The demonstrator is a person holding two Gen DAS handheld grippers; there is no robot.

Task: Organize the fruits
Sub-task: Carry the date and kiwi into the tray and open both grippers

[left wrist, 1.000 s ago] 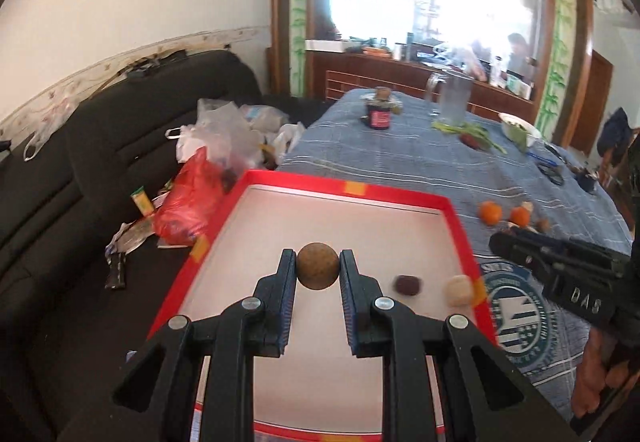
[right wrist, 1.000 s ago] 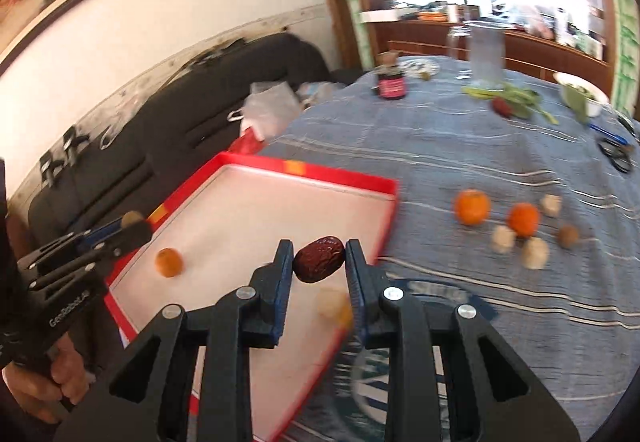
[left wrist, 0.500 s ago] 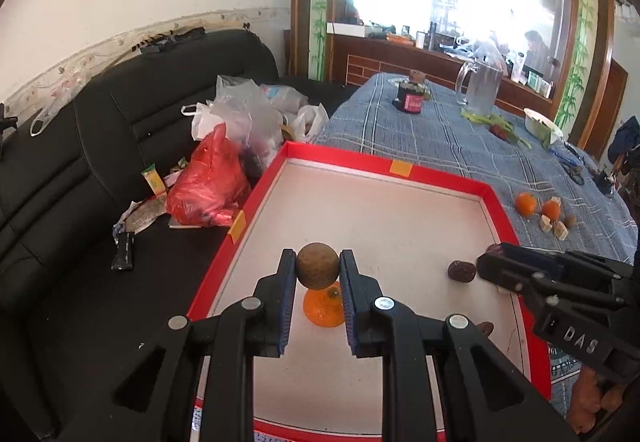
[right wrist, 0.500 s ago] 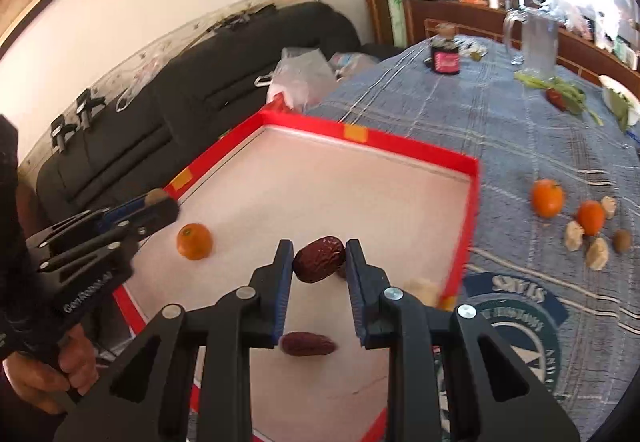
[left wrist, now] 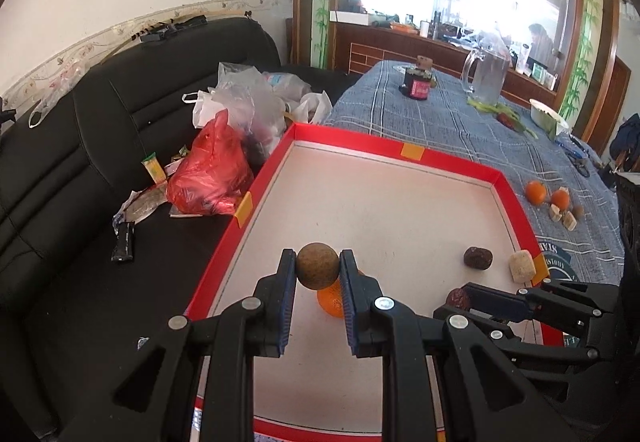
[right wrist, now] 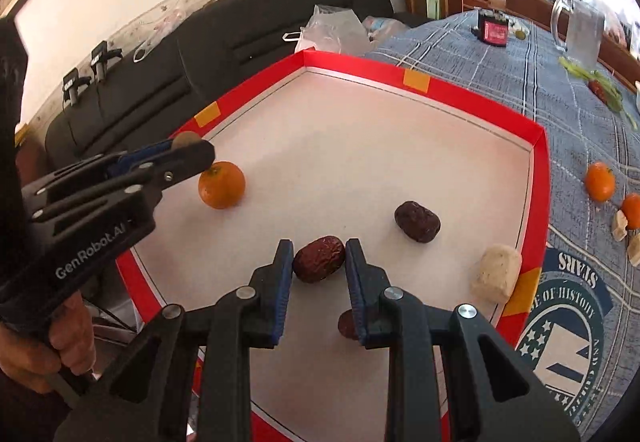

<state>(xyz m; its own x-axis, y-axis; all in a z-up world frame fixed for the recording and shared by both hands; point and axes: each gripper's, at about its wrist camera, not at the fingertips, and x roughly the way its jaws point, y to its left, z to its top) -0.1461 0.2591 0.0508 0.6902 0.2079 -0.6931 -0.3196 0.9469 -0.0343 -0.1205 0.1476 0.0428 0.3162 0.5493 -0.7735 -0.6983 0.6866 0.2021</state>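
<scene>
The left gripper [left wrist: 318, 269] pinches a round brown fruit [left wrist: 317, 265] at centre frame in its own view, held above the white floor of the red-rimmed tray [left wrist: 384, 147]. Just below the fruit, partly hidden by the right-hand finger, an orange [left wrist: 330, 301] lies on the tray floor.

In the right wrist view the right gripper [right wrist: 319, 257] has its two fingers closed on a wrinkled red date [right wrist: 319, 259], low in the middle of the frame over the tray. A darker date [right wrist: 417, 221] lies to the right of it, a pale lump [right wrist: 496, 273] sits against the tray's right rim, and another reddish piece [right wrist: 347, 324] peeks from behind the right finger — probably a date, though most of it is covered.

At the right edge, on the blue checked tablecloth [right wrist: 500, 62] outside the tray, two more oranges [right wrist: 599, 181] and some pale pieces lie close together.
</scene>
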